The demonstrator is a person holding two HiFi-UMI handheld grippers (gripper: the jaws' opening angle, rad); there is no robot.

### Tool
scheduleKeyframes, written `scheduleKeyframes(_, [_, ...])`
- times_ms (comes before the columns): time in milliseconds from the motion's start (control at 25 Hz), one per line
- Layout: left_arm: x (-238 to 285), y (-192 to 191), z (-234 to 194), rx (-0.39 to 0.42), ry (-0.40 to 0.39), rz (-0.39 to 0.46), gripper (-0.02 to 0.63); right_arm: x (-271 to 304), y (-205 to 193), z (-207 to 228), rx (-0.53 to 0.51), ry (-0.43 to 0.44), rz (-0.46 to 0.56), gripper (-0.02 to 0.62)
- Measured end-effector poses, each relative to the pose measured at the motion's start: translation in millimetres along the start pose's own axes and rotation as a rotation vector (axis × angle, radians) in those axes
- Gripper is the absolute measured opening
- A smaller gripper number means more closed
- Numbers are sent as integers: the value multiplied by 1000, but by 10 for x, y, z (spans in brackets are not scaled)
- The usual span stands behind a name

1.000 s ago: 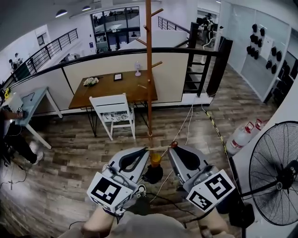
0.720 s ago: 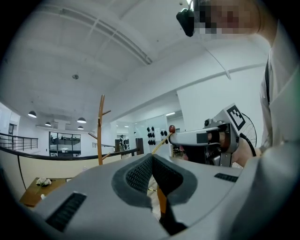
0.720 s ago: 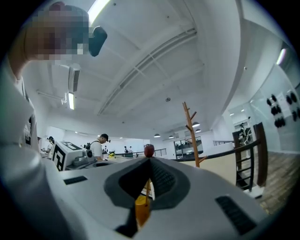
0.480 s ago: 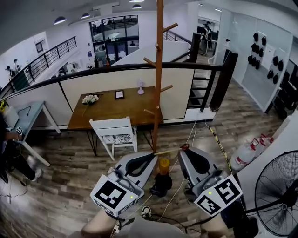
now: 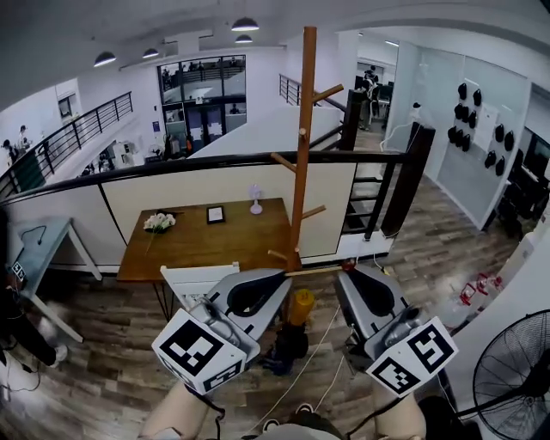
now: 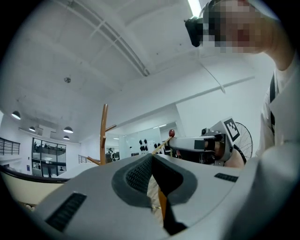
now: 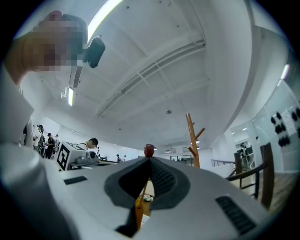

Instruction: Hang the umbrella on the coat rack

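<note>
My left claw (image 5: 282,274) and right claw (image 5: 346,269) are both pinched shut on the thin bar of the umbrella (image 5: 301,306), which hangs between them at lower centre with the bar crosswise. The rack (image 5: 302,155) rises just above, and its lowest peg (image 5: 277,255) is nearer my left claw.

Bright, even indoor light from round ceiling lamps (image 5: 245,24) and a glaring strip light (image 7: 101,21). Heavy fisheye bend, with black corners in both gripper views.
</note>
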State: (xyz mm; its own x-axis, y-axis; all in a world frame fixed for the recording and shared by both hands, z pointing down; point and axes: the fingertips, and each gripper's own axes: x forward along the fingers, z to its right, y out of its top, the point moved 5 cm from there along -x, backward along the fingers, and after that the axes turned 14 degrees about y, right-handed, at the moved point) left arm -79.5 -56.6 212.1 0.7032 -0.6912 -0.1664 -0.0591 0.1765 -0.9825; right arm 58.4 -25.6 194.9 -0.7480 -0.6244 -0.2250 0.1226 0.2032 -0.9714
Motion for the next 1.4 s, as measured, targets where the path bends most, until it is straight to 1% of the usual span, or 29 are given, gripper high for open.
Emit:
scheduleKeyframes(120, [225, 156, -218, 7, -2, 19, 2, 205, 134, 216, -20, 9, 12, 3])
scheduleKeyframes(240, [438, 207, -420, 10, -1, 35, 2, 383, 177, 419, -38, 25, 25, 3])
scheduleKeyframes(440, [716, 125, -718, 12, -1, 42, 2, 656, 83, 731, -54, 48, 50, 3])
scheduleKeyframes(600, [1036, 101, -906, -11, 11, 67, 2, 838, 78, 1103, -37, 75, 79, 3])
scheduleKeyframes(840, [1531, 208, -1066, 18, 31, 102, 2, 1017, 190, 1678, -37, 118, 129, 3])
scheduleKeyframes(1000, [1785, 206, -1214, 23, 58, 114, 2, 1165, 179, 1981, -54, 151, 144, 3])
scheduleKeyframes(1120, [1919, 196, -1282, 38, 81, 131, 2, 1246, 149, 2157, -78, 170, 148, 3])
scheduleKeyframes(1240, [2002, 156, -1341, 58, 112, 145, 2, 1320, 88, 2299, -68, 192, 155, 3])
scheduleKeyframes(1400, [2115, 99, -1479, 40, 130, 133, 2, 1463, 10, 2447, -51, 173, 157, 3])
